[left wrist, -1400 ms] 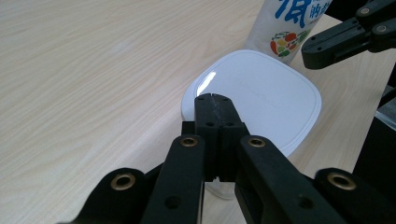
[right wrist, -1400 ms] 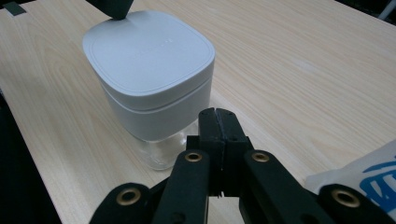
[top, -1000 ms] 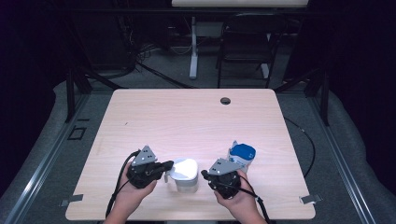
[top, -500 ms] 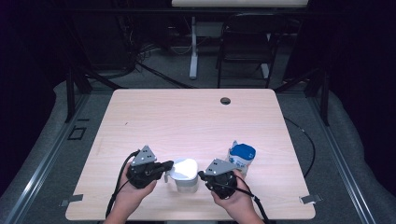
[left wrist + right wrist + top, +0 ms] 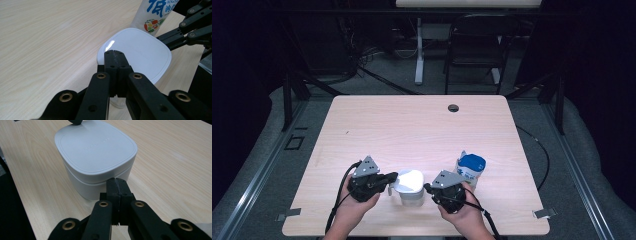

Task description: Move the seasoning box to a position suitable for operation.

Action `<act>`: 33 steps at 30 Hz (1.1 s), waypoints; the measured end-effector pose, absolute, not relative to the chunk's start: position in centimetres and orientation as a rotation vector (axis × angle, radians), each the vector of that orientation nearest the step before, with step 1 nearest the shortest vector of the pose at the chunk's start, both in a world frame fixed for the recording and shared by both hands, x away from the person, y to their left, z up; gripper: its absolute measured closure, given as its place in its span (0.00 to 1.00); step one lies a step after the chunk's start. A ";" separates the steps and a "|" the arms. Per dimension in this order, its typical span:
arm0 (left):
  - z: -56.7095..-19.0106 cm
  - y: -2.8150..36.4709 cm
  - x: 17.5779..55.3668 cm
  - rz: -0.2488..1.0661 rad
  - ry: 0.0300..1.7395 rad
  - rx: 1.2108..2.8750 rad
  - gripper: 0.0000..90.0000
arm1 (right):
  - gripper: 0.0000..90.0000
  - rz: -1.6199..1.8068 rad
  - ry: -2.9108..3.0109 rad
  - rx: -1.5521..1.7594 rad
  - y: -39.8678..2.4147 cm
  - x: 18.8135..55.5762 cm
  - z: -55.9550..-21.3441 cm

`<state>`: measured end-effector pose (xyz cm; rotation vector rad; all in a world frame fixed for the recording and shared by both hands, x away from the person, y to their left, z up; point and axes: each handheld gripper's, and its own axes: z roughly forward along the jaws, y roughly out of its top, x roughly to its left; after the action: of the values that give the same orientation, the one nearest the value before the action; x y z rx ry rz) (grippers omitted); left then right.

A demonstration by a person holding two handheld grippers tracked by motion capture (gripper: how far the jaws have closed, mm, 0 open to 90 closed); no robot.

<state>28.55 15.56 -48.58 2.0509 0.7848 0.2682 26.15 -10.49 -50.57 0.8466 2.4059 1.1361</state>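
**A:** Black jaws first: on your left gripper (image 5: 115, 53) they're clenched flat together with nothing between them, tips over the near edge of the white lid (image 5: 140, 51). Whether they touch it I can't tell from the left gripper view.

**B:** And your right gripper (image 5: 116, 181)?

**A:** Same story. Pressed shut and empty, tips just beside the wall of the white container (image 5: 96, 161), below the lid's rim. You're flanking it from both sides, as the high view shows: left gripper (image 5: 393, 178) at its left, right gripper (image 5: 428, 188) at its right.

**B:** So where does the container sit?

**A:** On the bench (image 5: 412, 125), near your edge, between your two hands. Its lid looks seated all round, with no gap at the rim in the right gripper view.

**B:** What about the other thing?

**A:** A bottle with a blue cap (image 5: 470, 167) stands upright just beyond your right hand, close to the container but apart from it. Its printed label (image 5: 153, 15) rises behind the lid in the left gripper view.

**B:** How far along are you, then?

**A:** Barely begun, I'd say. Nothing is gripped, the lid is on, the bottle's cap is on. You've only lined up on the container. If the lid is to come off, you'd still have to open a pair of jaws and take hold.

**B:** Rest of the bench?

**A:** Bare wood, apart from a small dark hole (image 5: 453, 107) near the far edge.
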 end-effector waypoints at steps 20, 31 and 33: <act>-48.6 15.7 28.6 0.262 0.795 2.049 1.00 | 1.00 1.155 2.393 0.834 -10.4 26.1 -49.9; -48.7 15.8 28.6 0.259 0.796 2.045 1.00 | 1.00 1.151 2.391 0.827 -10.2 26.1 -49.4; -48.7 15.8 28.6 0.258 0.797 2.046 1.00 | 1.00 1.151 2.389 0.828 -10.2 26.1 -49.4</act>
<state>28.63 15.84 -48.66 2.0457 0.7968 0.2579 26.13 -10.18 -49.38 0.8275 2.3886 1.1510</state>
